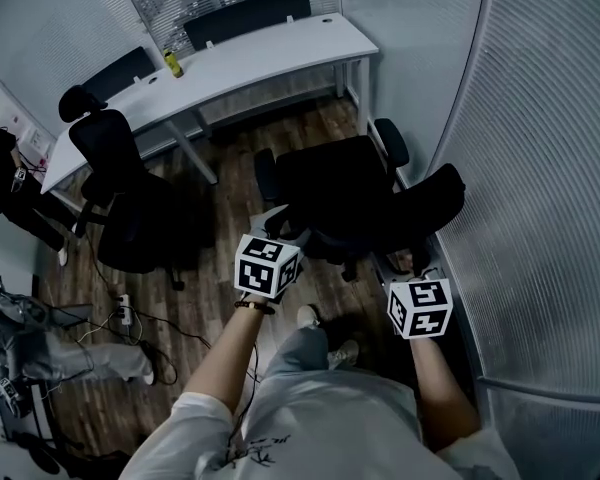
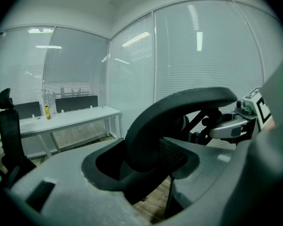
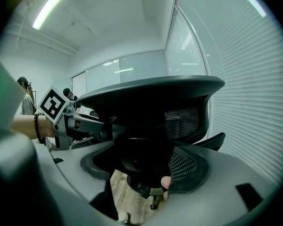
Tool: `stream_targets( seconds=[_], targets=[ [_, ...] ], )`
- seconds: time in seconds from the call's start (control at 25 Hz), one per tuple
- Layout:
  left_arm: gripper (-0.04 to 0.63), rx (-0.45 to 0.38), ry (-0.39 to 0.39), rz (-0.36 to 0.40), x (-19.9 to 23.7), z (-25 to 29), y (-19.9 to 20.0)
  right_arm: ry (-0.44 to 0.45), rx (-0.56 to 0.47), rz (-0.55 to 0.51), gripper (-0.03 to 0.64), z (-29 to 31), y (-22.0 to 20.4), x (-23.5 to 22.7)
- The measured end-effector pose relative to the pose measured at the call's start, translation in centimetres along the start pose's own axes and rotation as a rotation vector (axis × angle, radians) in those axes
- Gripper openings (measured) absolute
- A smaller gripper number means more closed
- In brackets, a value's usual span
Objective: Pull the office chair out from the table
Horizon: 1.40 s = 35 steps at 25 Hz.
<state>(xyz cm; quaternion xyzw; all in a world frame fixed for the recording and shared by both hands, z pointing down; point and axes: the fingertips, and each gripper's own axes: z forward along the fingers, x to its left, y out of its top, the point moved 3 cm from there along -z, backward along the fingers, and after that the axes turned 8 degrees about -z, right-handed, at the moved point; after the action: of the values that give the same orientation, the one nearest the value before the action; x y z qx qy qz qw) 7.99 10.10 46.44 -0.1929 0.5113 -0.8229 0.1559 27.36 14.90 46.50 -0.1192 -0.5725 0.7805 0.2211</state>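
1. One office chair (image 1: 340, 193) is in your hands: all black, with a broad seat, two padded armrests and a curved top edge on the back.
2. It stands on the wooden floor (image 1: 230, 268) right in front of you. It is clear of the counter (image 1: 280, 53), off its right end, not tucked under, and just beside the glass wall (image 1: 540, 198) on your right.
3. You have two grippers, both at the top of the chair's back. Your left gripper (image 1: 283, 226) has its fingers (image 2: 61, 182) clamped on the curved top edge, on the left side.
4. Your right gripper (image 1: 410, 265) has its fingers (image 3: 217, 192) closed on the same top edge, on the right side.
5. There are four chairs in total. The second chair (image 1: 130, 208), black with a headrest, stands left of yours and near the counter. Two far chairs (image 1: 245, 16) (image 1: 120, 70) sit behind the counter.
6. The single counter is white and long, with one yellow bottle (image 1: 173, 64) upright on it.
7. One power strip (image 1: 123, 308) with cables lies on the floor to the left.
8. Two other people show at the left edge: one in dark clothes (image 1: 5, 178), and one with only the legs (image 1: 70, 356) in view.
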Motion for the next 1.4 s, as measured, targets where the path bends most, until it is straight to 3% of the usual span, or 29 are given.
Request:
stream_targets(
  seconds=[1.4],
  targets=[
    [0.235, 0.009, -0.028, 0.03, -2.7, -0.8, -1.1, 0.01, -0.013, -0.003, 0.281, -2.6, -1.1, -0.9]
  ],
)
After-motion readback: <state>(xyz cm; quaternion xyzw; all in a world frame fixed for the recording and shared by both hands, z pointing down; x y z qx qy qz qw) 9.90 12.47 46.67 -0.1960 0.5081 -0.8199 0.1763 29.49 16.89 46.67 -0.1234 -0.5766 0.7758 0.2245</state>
